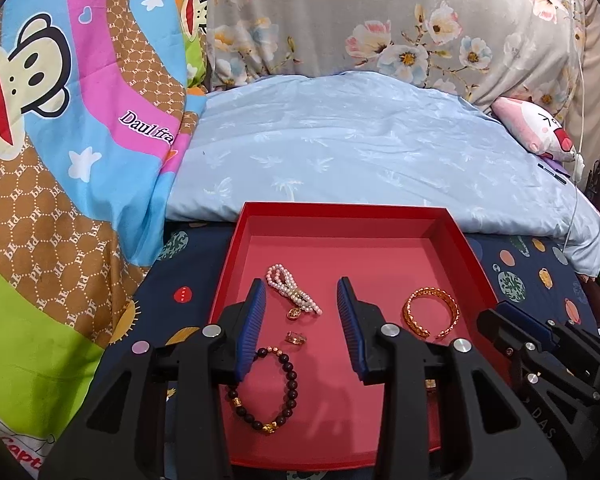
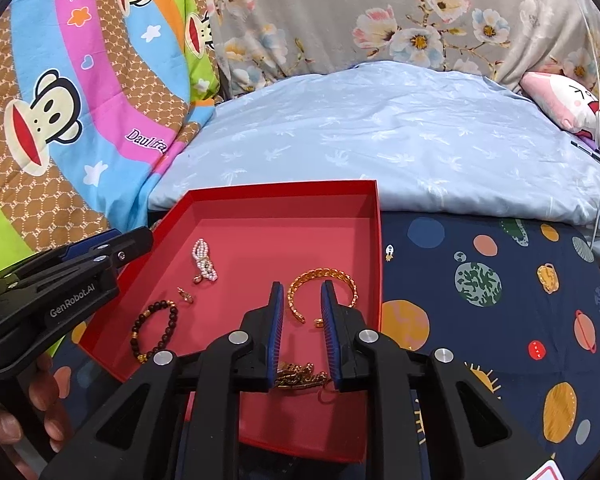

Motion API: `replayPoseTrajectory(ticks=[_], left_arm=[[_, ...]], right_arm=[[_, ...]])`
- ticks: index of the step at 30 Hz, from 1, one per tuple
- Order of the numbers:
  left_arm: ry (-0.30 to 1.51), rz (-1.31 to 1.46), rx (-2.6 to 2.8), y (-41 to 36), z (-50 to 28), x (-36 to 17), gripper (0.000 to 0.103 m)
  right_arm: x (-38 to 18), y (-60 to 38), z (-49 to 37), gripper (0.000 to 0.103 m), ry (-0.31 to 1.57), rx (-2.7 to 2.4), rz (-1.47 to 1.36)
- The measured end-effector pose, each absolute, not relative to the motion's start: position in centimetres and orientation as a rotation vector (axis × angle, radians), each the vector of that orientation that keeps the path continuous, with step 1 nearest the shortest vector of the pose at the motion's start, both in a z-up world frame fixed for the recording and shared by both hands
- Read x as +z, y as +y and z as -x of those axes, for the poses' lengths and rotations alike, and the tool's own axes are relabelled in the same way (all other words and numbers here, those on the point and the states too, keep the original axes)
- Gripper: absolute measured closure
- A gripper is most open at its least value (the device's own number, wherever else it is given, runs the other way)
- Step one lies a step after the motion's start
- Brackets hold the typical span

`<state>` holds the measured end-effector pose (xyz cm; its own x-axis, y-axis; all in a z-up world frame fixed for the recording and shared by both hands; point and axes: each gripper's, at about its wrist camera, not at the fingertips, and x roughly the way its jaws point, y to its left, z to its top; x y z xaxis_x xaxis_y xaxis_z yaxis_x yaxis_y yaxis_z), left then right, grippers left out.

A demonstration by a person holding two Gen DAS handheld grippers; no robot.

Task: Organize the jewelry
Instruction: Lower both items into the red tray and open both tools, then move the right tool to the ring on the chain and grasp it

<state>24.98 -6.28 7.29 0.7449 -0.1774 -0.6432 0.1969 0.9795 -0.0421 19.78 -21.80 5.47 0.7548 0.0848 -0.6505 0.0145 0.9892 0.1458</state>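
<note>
Your shallow red cardboard tray (image 1: 340, 216) sits low and centre in both views, on the dark planet-print bed sheet (image 2: 500, 300), and every piece lies inside it, spread apart so nothing tangles. The dark wooden bead bracelet with gold charms (image 1: 278, 392) lies low left of the tray floor. A small gold ring (image 1: 296, 338) sits just above it. Higher up, the looped pink-and-white pearl strand (image 1: 292, 290) rests on its own. The open gold chain-link bangle (image 1: 432, 312) holds the right side, with a tiny gold piece (image 2: 318, 323) near its open end.

Your left tongs (image 1: 302, 296) are apart, nothing between the blue pads, hanging over the ring and pearls. That reads as a release, or a pause before the next pick. Your right tongs (image 2: 302, 300) stand narrowly apart above the tray's near right part. A gold lettered pendant chain (image 2: 300, 378) lies between the pad bases; it looks to rest on the tray floor, not pinched, though that part is partly hidden. Your hand (image 2: 32, 392) shows at lower left of the right view.

Behind, the pale blue quilt (image 1: 360, 152) and the cartoon monkey blanket (image 1: 60, 120) fill the upper frame.
</note>
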Motion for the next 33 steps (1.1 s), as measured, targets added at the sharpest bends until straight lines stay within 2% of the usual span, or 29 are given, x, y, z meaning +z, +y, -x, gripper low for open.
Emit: replayPoseTrajectory(ticks=[6, 10, 24, 33], left_arm=[[0.69, -0.026, -0.204, -6.0, -23.7, 8.4, 0.068], [0.685, -0.023, -0.207, -5.7, -22.5, 9.0, 0.068], [0.66, -0.016, -0.223, -4.8, -17.8, 11.4, 0.068], [0.704, -0.009, -0.229, -3.6, -13.4, 9.7, 0.068]], right_arm=[[6.7, -21.4, -18.1, 0.083, 0.703, 0.059, -0.141], [7.3, -20.9, -16.6, 0.076, 0.697, 0.072, -0.133], [9.2, -20.3, -11.1, 0.075, 0.68, 0.092, -0.152], [7.1, -19.7, -5.7, 0.07, 0.728, 0.088, -0.175]])
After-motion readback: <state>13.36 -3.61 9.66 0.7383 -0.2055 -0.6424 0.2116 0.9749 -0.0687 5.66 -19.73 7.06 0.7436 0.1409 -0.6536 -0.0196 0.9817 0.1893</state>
